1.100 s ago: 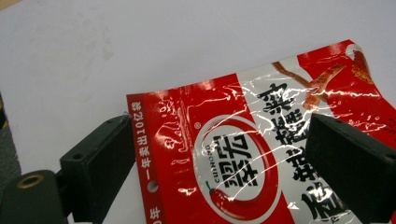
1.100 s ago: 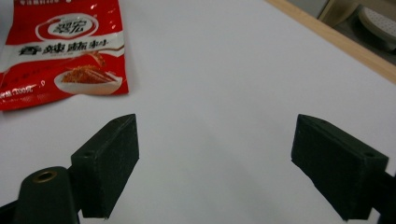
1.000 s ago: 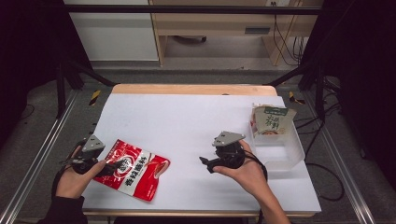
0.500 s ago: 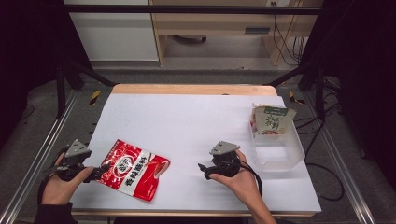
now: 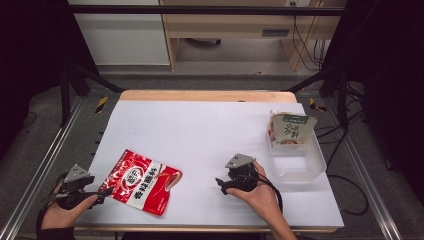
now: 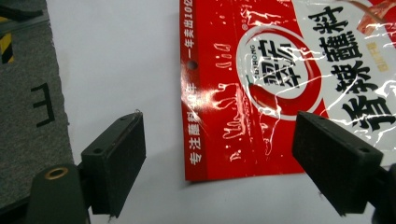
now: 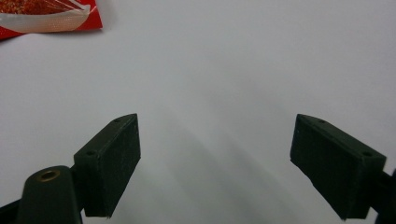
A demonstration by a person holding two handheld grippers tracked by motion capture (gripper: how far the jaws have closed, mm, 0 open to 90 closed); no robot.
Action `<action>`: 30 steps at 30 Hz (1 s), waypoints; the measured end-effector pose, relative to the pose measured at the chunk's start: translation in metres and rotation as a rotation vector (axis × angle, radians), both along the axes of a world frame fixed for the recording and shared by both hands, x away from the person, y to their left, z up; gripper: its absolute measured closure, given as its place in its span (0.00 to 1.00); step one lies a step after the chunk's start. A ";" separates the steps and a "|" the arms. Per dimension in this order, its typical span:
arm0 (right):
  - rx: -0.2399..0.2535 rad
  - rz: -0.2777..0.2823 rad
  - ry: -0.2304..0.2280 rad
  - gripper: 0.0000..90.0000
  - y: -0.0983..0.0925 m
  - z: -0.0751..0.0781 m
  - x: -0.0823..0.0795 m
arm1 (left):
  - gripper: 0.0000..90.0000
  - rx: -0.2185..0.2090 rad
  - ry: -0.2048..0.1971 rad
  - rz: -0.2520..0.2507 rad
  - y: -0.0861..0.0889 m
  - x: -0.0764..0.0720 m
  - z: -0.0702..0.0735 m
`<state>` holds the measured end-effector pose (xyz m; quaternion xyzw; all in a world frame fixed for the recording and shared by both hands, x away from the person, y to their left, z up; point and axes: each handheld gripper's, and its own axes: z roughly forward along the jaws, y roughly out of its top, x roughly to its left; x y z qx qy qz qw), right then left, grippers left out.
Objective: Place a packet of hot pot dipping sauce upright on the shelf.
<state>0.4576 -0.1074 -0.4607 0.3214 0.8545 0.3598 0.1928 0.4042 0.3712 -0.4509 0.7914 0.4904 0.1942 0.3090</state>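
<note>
A red snack packet (image 5: 142,181) (image 6: 261,88) lies flat on the white table (image 5: 200,130) near the front left. My left gripper (image 5: 102,193) (image 6: 219,140) sits just left of it at the table's front corner, pointing at it. Its jaws have just been closing a little but stand open. The packet's near corner lies between them and the pads do not touch it. My right gripper (image 5: 220,183) (image 7: 215,140) rests low over bare table at the front middle, open with nothing between its jaws. A corner of the red packet (image 7: 46,16) shows far ahead of it.
A clear plastic bin (image 5: 300,162) stands at the right side of the table, with a green-and-white pouch (image 5: 290,129) upright at its far end. Grey floor (image 6: 28,93) and a metal frame rail (image 5: 35,175) run along the table's left edge.
My left gripper has drawn back from the packet's edge toward the front left corner and sunk lower. My right gripper has come down and nearer the front edge. The packet stayed put.
</note>
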 end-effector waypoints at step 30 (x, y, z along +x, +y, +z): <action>-0.042 0.028 0.024 0.18 0.004 -0.004 -0.001 | 0.23 -0.030 0.094 -0.020 0.000 0.000 -0.015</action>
